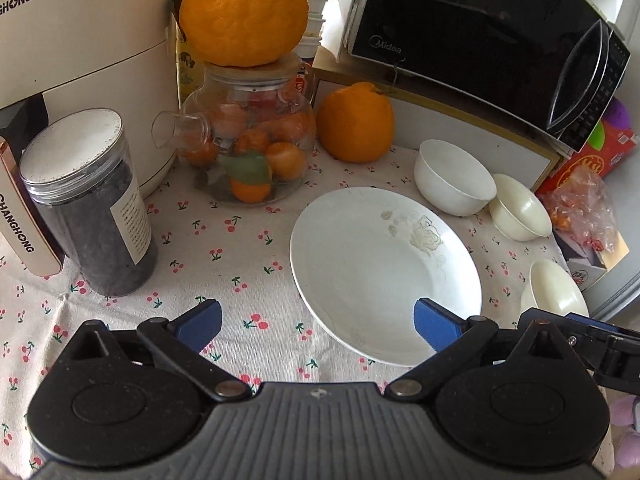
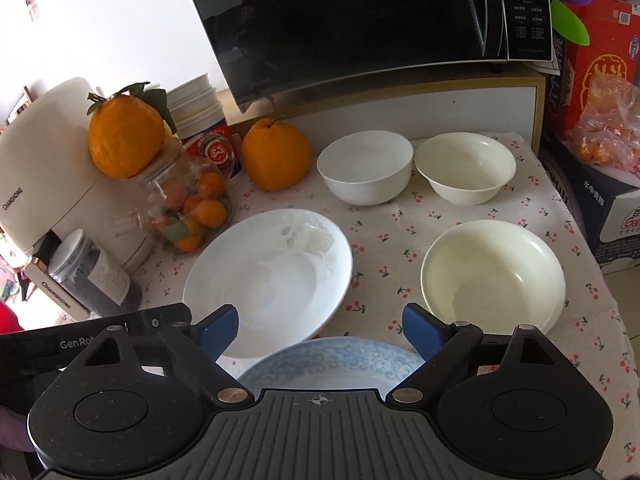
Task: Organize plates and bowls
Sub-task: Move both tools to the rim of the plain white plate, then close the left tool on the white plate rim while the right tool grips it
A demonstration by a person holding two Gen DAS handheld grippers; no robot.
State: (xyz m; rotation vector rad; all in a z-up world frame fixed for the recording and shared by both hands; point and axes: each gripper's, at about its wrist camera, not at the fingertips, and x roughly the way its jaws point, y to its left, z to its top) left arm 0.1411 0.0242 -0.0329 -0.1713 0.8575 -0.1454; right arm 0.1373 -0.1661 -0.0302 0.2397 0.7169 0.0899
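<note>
Below the microwave point(image 2: 360, 20), three bowls point(image 2: 493, 272) and two plates point(image 2: 268, 276) crowd the table point(image 2: 380, 240) beside two oranges point(image 2: 276, 154), both grippers' point(image 1: 318, 326) point(image 2: 320, 330) fingers spread wide, empty.

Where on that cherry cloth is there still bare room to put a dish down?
Bare cloth lies between the dark jar and the white plate, and a smaller patch among the plate, the white bowl and the large cream bowl. The back left, around the glass teapot, is crowded.

Two wrist views, angled down, sharing white plate point(image 1: 380, 264)
</note>
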